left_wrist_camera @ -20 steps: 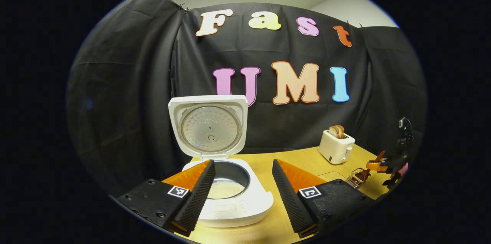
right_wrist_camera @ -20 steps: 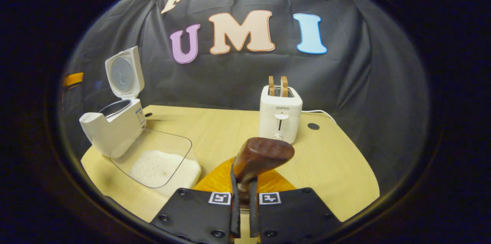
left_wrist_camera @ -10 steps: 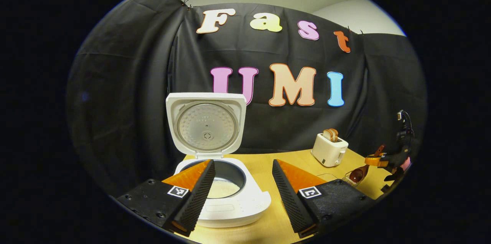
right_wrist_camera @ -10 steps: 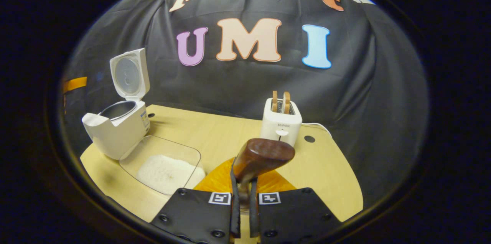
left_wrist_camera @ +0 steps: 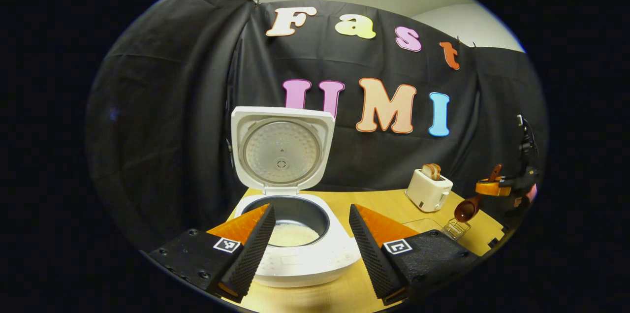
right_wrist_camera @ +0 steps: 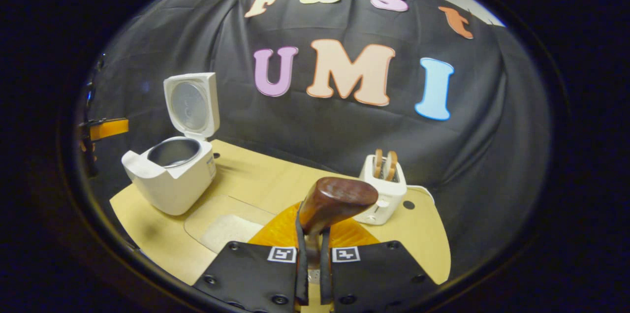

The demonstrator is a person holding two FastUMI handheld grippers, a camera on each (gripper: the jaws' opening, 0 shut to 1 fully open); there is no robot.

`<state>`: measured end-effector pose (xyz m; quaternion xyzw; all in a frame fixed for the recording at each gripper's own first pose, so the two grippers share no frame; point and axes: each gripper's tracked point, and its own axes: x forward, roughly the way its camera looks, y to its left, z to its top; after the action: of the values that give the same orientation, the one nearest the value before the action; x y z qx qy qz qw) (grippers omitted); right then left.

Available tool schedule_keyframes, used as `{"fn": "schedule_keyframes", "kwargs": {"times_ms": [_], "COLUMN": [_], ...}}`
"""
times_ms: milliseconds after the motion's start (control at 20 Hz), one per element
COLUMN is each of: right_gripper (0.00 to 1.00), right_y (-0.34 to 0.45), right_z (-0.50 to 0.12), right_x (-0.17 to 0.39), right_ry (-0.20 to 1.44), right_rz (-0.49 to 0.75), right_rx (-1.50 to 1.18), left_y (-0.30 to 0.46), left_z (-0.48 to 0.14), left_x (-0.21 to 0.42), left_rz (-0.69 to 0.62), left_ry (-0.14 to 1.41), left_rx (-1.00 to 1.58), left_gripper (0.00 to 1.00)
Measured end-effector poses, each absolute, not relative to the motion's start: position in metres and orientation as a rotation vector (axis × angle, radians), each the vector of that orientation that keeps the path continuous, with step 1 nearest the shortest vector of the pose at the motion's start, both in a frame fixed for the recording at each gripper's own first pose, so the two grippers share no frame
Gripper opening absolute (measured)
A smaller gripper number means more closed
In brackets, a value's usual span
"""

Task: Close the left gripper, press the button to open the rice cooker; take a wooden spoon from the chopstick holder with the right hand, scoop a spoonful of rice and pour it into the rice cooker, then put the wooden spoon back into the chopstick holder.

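In the left gripper view, the left tool [left_wrist_camera: 310, 246] sits at the bottom centre of the frame with its jaws spread wide and nothing between them. Just beyond them stands the rice cooker [left_wrist_camera: 300, 249] on the counter [left_wrist_camera: 384, 202], its lid [left_wrist_camera: 282, 149] tipped up and back, upright above the pot. White rice [left_wrist_camera: 293, 235] lies in the bottom of the inner pot. At the right edge of that frame the right tool [left_wrist_camera: 485, 194] hangs above the counter, gripping the wooden spoon [left_wrist_camera: 466, 209] with the bowl pointing down and left. Below the spoon stands the wire chopstick holder [left_wrist_camera: 454, 229], apart from it. A white toaster [left_wrist_camera: 428, 190] with two slices in it stands to the left of that.

In the right gripper view, the right tool [right_wrist_camera: 313, 254] at the bottom centre is nearly closed, both fingers pressing the spoon's handle; the dark brown bowl of the spoon rises just above them at mid-frame. The cooker sits at the left of the frame, lid up. Between it and the tool, low in the frame, lies a clear tray [right_wrist_camera: 216, 214] holding rice. The toaster stands right of the spoon's bowl. At the far left edge part of the left tool shows.
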<state>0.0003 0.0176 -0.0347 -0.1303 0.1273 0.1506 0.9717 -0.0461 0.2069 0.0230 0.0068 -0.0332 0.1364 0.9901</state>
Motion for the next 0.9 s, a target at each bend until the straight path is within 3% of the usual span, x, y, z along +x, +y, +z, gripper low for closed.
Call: {"fn": "schedule_keyframes", "kwargs": {"times_ms": [50, 100, 150, 400, 900], "right_gripper": [0.11, 0.11, 0.11, 0.12, 0.14], "right_y": [0.023, 0.03, 0.037, 0.081, 0.132], "right_z": [-0.035, -0.037, -0.039, -0.072, -0.159], "right_x": [0.001, 0.0, 0.001, 0.005, 0.0], "right_ry": [0.254, 0.253, 0.257, 0.305, 0.354], "right_rz": [0.331, 0.356, 0.381, 0.471, 0.548], "right_rx": [-0.259, -0.249, -0.242, -0.254, -0.465], "left_y": [0.21, 0.213, 0.215, 0.228, 0.24], "left_z": [0.023, 0.022, 0.021, 0.016, -0.003], "left_x": [-0.048, -0.05, -0.052, -0.059, -0.072], "left_rz": [0.278, 0.284, 0.289, 0.317, 0.347], "left_ry": [-0.065, -0.065, -0.065, -0.056, -0.017], "left_rx": [0.008, 0.003, -0.001, 0.005, -0.007], "left_gripper": [0.89, 0.85, 0.89, 0.89, 0.89]}}
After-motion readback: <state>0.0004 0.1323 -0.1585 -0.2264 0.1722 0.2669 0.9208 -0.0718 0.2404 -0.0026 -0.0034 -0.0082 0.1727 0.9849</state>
